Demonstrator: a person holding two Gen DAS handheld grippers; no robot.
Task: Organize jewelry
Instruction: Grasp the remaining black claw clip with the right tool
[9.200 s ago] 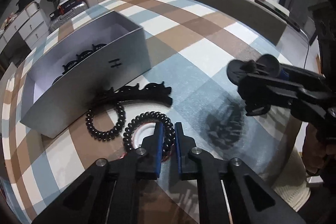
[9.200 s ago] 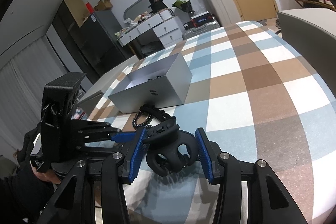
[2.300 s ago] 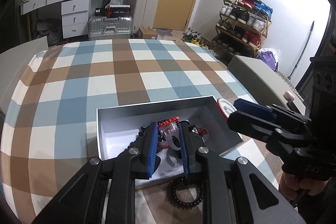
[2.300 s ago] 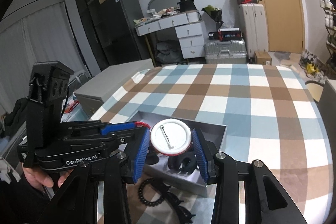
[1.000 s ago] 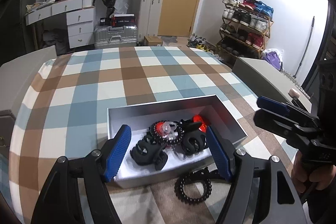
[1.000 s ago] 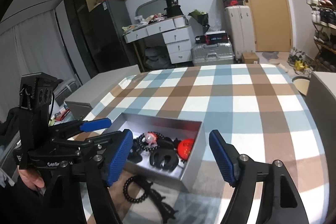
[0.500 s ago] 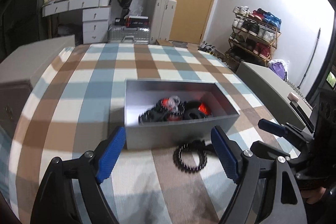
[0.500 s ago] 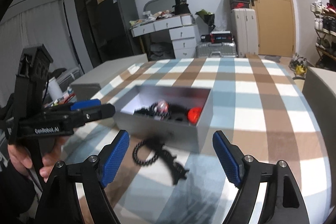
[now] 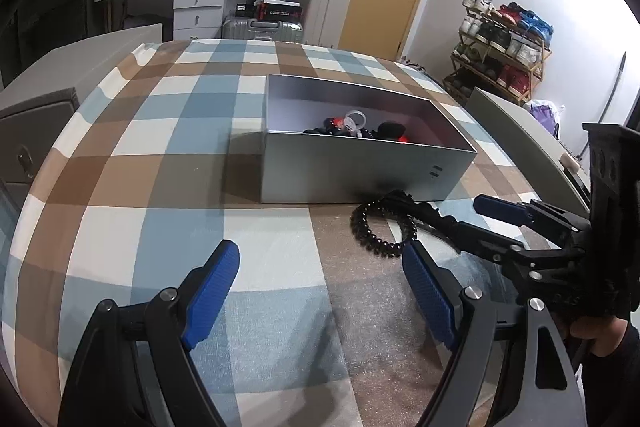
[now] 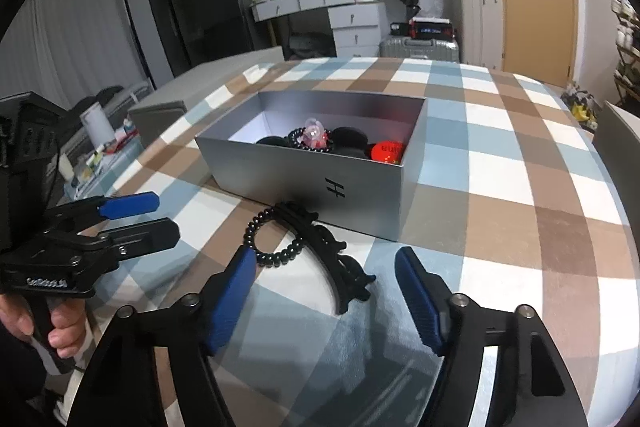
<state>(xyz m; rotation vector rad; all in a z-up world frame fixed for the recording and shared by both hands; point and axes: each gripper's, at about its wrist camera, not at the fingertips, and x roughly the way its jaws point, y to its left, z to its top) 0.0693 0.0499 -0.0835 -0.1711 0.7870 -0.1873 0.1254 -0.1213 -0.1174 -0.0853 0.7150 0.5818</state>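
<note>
A silver open box (image 9: 360,171) (image 10: 304,179) stands on the checked tablecloth and holds black hair claws, a beaded bracelet (image 10: 314,139) and a red badge (image 10: 386,151). In front of it lie a black spiral hair tie (image 9: 380,229) (image 10: 274,235) and a black headband (image 10: 336,259). My left gripper (image 9: 320,287) is open and empty, low over the cloth before the hair tie. My right gripper (image 10: 324,291) is open and empty, just short of the headband. Each gripper also shows in the other's view: the right (image 9: 496,223), the left (image 10: 136,213).
The checked tablecloth (image 9: 168,163) covers a rounded table. Grey cabinets (image 9: 60,75) flank it on the left and a grey one (image 9: 520,135) on the right. A dresser, suitcases and a shoe rack stand beyond.
Both grippers opened over the box, leaving a bracelet and the red badge inside, then drew back and down to the cloth in front of the box.
</note>
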